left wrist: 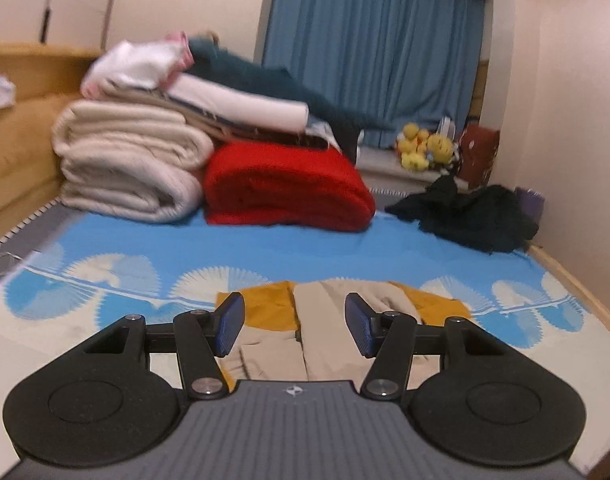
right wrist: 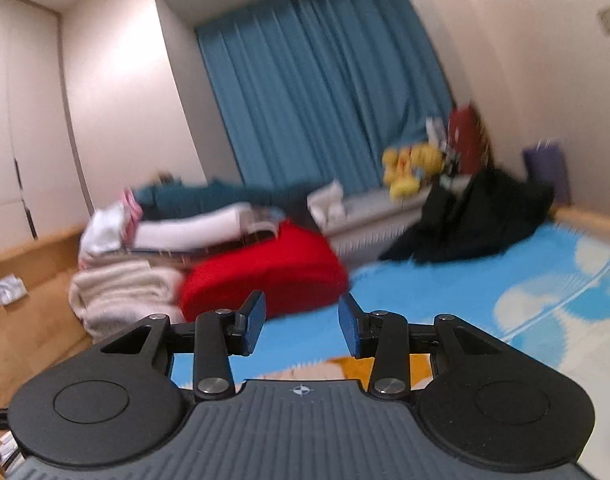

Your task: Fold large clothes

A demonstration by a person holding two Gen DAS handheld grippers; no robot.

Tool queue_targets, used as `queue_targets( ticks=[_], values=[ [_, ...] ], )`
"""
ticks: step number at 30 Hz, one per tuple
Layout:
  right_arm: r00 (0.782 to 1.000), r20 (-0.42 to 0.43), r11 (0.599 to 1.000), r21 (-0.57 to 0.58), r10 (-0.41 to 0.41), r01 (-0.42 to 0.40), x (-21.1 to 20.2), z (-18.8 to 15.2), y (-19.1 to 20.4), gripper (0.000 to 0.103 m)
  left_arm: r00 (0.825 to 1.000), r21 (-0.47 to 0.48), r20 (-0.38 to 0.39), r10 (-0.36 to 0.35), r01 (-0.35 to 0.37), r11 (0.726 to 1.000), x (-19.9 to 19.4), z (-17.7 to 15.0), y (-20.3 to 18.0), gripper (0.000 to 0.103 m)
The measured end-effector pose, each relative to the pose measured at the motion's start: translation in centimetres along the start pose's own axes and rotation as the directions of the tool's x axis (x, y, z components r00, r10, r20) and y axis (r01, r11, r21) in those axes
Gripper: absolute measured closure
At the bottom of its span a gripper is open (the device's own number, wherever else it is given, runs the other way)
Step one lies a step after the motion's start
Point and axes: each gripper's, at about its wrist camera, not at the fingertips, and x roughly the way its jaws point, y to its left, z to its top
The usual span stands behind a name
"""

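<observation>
A beige and mustard-yellow garment (left wrist: pixel 317 320) lies crumpled on the blue and white patterned mat (left wrist: pixel 265 248), right in front of my left gripper (left wrist: pixel 295 324). The left gripper is open and empty, its blue pads on either side of the beige part, held just above it. My right gripper (right wrist: pixel 301 326) is open and empty, raised above the mat (right wrist: pixel 445 280). Only a strip of the mustard and beige cloth (right wrist: pixel 357 366) shows below its fingers. A dark crumpled garment (left wrist: pixel 469 216) lies at the far right of the mat; it also shows in the right wrist view (right wrist: pixel 469 220).
A stack of folded items stands at the back: a red blanket (left wrist: pixel 285 184), a cream quilt (left wrist: pixel 129 164), white and teal clothes (left wrist: pixel 233 88) on top. A wooden bed frame (left wrist: pixel 21 128) runs along the left. Yellow plush toys (left wrist: pixel 425 150) sit by the blue curtain (left wrist: pixel 369 40).
</observation>
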Motion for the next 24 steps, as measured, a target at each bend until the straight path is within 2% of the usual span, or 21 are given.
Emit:
queue_targets(
  ticks=[6, 8, 11, 13, 15, 17, 18, 21, 23, 24],
  values=[
    [0.996, 0.080, 0.999, -0.028, -0.028, 0.031, -12.6, 0.6, -2.1, 0.061, 0.998, -0.042, 0.054, 0.011, -0.009, 0.999, -12.2, -2.5, 0.0, 0.045],
    [0.995, 0.090, 0.998, -0.015, -0.053, 0.054, -15.8, 0.1, -2.9, 0.061, 0.998, -0.062, 0.062, 0.011, -0.007, 0.998, -15.3, -3.9, 0.0, 0.047],
    [0.991, 0.082, 0.994, 0.032, -0.105, 0.103, -19.7, -1.1, -4.6, 0.061, 0.997, -0.086, 0.071, 0.008, -0.002, 0.996, -17.7, -6.7, 0.4, 0.051],
    [0.989, 0.060, 0.991, 0.035, -0.134, 0.132, -20.7, -2.0, -5.6, 0.061, 0.998, -0.104, 0.053, 0.025, -0.019, 0.994, -17.7, -9.2, 1.3, 0.052],
    [0.987, 0.035, 0.987, 0.030, -0.160, 0.159, -21.1, -3.4, -6.1, 0.061, 0.999, -0.134, 0.005, 0.041, -0.040, 0.990, -16.7, -12.0, 2.5, 0.062],
    [0.983, -0.002, 0.983, 0.028, -0.182, 0.182, -20.6, -5.1, -7.1, 0.061, 0.995, -0.157, -0.066, 0.069, -0.078, 0.984, -14.7, -15.2, 3.6, 0.064],
    [0.981, -0.019, 0.981, 0.027, -0.194, 0.194, -20.2, -6.0, -7.6, 0.061, 0.990, -0.177, -0.117, 0.084, -0.104, 0.979, -13.4, -16.6, 4.3, 0.068],
    [0.973, -0.085, 0.976, 0.023, -0.213, 0.215, -17.6, -9.1, -9.0, 0.061, 0.970, -0.251, -0.232, 0.074, -0.133, 0.959, -10.1, -17.9, 5.4, 0.068],
    [0.960, -0.153, 0.971, 0.013, -0.236, 0.241, -16.4, -11.8, -10.2, 0.061, 0.965, -0.226, -0.249, 0.079, -0.137, 0.964, -9.0, -18.4, 5.7, 0.068],
    [0.947, -0.206, 0.968, 0.004, -0.246, 0.252, -15.4, -12.7, -10.7, 0.061, 0.956, -0.207, -0.277, 0.099, -0.160, 0.965, -8.3, -18.8, 5.8, 0.068]
  ],
)
